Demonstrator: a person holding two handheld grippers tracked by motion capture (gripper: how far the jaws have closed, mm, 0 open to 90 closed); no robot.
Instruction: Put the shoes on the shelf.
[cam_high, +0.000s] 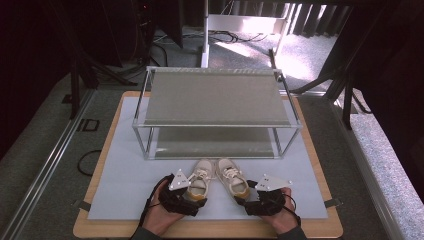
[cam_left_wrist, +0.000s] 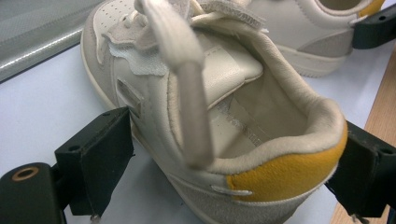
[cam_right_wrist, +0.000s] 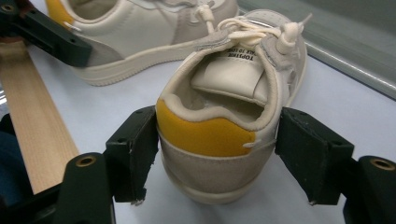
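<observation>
High view: pair of cream sneakers side by side, toes toward a two-tier shoe rack (cam_high: 215, 100), likely bound for a shelf. Left gripper (cam_high: 182, 192) closed across left sneaker (cam_high: 200, 180) heel; right gripper (cam_high: 265, 192) likewise gripping right sneaker (cam_high: 232, 179).

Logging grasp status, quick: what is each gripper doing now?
Left gripper: shut on the left shoe at its heel.
Right gripper: shut on the right shoe at its heel.
</observation>
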